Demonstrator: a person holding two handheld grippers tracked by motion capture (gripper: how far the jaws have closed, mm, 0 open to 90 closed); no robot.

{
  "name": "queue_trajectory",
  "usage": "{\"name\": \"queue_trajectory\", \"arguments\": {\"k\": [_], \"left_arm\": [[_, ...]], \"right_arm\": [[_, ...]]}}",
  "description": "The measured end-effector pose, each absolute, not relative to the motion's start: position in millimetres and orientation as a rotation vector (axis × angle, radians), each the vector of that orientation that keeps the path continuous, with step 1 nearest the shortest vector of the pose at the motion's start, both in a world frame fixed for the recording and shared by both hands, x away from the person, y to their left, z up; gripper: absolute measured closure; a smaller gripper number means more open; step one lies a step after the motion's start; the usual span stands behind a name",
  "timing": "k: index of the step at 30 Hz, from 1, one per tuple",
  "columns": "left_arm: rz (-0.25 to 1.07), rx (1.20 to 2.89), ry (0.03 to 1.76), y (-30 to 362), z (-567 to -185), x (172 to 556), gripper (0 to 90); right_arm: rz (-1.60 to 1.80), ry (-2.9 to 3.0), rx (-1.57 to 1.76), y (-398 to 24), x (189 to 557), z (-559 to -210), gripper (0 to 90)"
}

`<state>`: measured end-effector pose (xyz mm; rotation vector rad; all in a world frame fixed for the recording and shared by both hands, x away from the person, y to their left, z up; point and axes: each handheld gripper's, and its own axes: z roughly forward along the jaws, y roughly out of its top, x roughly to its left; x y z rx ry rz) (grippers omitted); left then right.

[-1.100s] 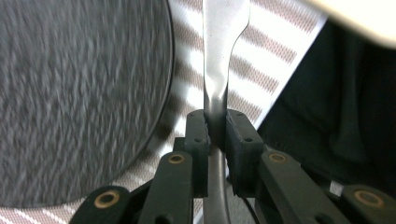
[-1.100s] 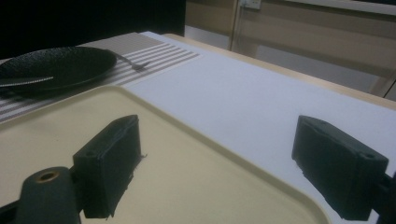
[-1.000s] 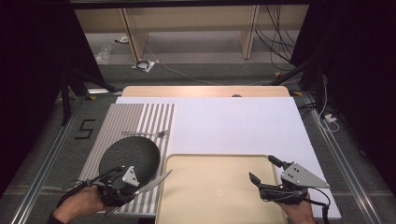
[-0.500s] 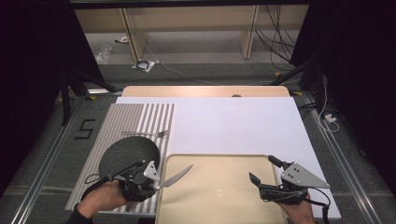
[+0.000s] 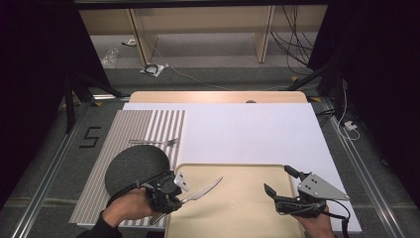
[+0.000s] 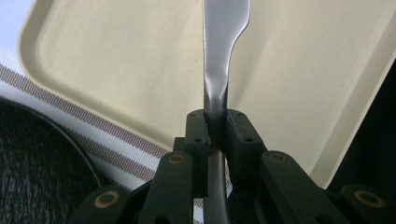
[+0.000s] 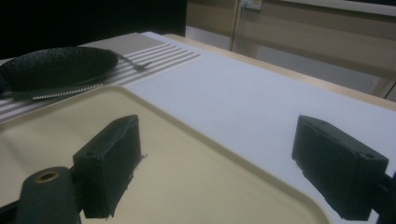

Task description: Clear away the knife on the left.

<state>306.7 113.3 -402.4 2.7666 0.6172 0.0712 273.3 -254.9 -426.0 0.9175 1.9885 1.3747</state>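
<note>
Knife work is in hand. At the left, the left tool (image 5: pixel 171 191) pinches the shiny silver table knife (image 5: pixel 203 190) by its handle. Its blade sticks out long over the flat cream plastic tray (image 5: pixel 237 218), away from the round black plate (image 5: pixel 133 166). At the right, the right tool (image 5: pixel 277 183) waits with jaws wide and bare. No writing shows on the knife.

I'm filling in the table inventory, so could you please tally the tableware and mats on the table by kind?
Knife: 1
Fork: 1
Plate: 1
Tray: 1
Striped placemat: 1
White mat: 1
Total: 6
</note>
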Motion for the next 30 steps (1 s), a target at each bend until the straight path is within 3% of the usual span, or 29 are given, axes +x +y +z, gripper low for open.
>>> {"name": "queue_trajectory", "arguments": {"k": [30], "left_arm": [[-0.05, 2.82, 0.58, 65, -428, 294, 79.5]], "right_arm": [[1.369, 1.979, 0.92, -257, 273, -425, 16.6]]}}
